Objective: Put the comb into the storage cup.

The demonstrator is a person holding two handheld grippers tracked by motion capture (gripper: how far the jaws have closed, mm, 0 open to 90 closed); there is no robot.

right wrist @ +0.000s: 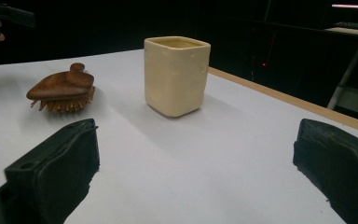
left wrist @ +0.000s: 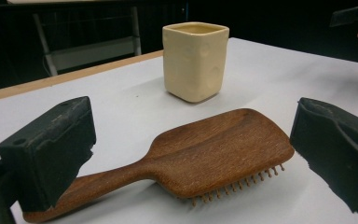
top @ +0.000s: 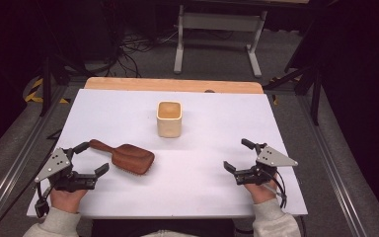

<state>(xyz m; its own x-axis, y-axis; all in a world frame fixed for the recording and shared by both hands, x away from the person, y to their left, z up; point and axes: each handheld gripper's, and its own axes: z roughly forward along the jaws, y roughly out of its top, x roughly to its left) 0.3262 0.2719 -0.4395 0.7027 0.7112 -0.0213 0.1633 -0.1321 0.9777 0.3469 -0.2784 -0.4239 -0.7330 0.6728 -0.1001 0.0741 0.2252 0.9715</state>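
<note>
A brown wooden hairbrush [top: 128,158] lies bristles down on the white table [top: 197,182], at the near left, its handle pointing left. My left gripper [top: 92,158] is open just beside the handle end. In the left gripper view the brush [left wrist: 214,149] lies between the wide-apart jaws, with its handle running past the left jaw. A cream square cup [top: 169,118] stands upright mid-table, and its rim shows in that view too [left wrist: 196,60]. My right gripper [top: 239,155] is open at the near right with nothing in it, facing the cup [right wrist: 177,74] and the brush [right wrist: 63,88].
A wooden strip [top: 172,85] runs along the table's far edge. Beyond it stands a grey metal frame [top: 217,22], with cables [top: 128,49] on the floor. Dark stands flank the table on both sides.
</note>
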